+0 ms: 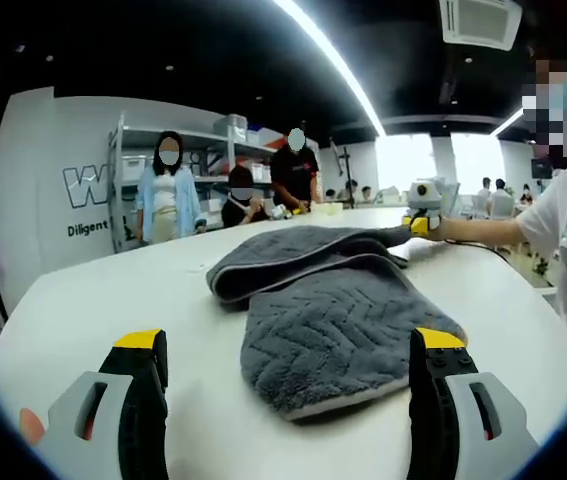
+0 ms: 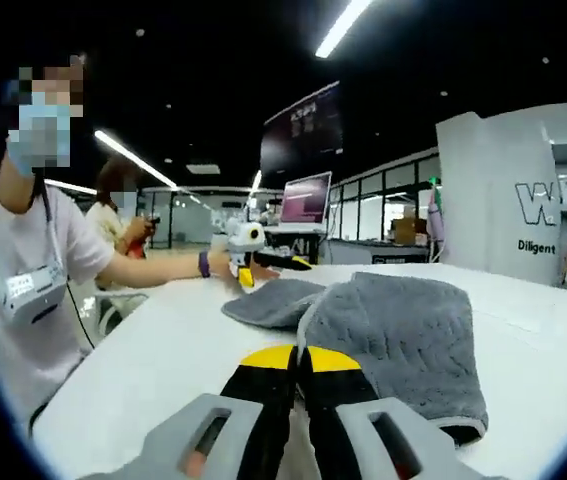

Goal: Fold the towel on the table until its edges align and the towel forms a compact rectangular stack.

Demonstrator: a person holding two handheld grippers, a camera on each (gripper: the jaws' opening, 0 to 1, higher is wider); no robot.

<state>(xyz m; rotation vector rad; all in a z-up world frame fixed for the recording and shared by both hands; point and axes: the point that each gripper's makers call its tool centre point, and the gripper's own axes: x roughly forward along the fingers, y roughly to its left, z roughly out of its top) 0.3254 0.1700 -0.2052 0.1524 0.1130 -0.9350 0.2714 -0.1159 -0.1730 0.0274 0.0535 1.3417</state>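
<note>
on the bench (image 1: 83,300) the towel (image 1: 333,330) is seen partly folded; left gripper (image 1: 288,375) jaws held wide for approach, right gripper (image 2: 298,385) jaws pinched together, nothing visibly gripped.

Open worktop lying around one soft obstacle

The white round worktop (image 1: 113,290) is lying bare to the left of the grey herringbone-textured terry towel (image 1: 333,330), giving the left tongs (image 1: 288,375), standing wide apart, free passage along the near edge. The towel's folded upper layer is bulging mid-table. In the right gripper view, the right tongs (image 2: 298,365) are sitting closed at the towel's near corner, with the left tongs and a person's forearm (image 2: 153,268) blocking the far side.
</note>
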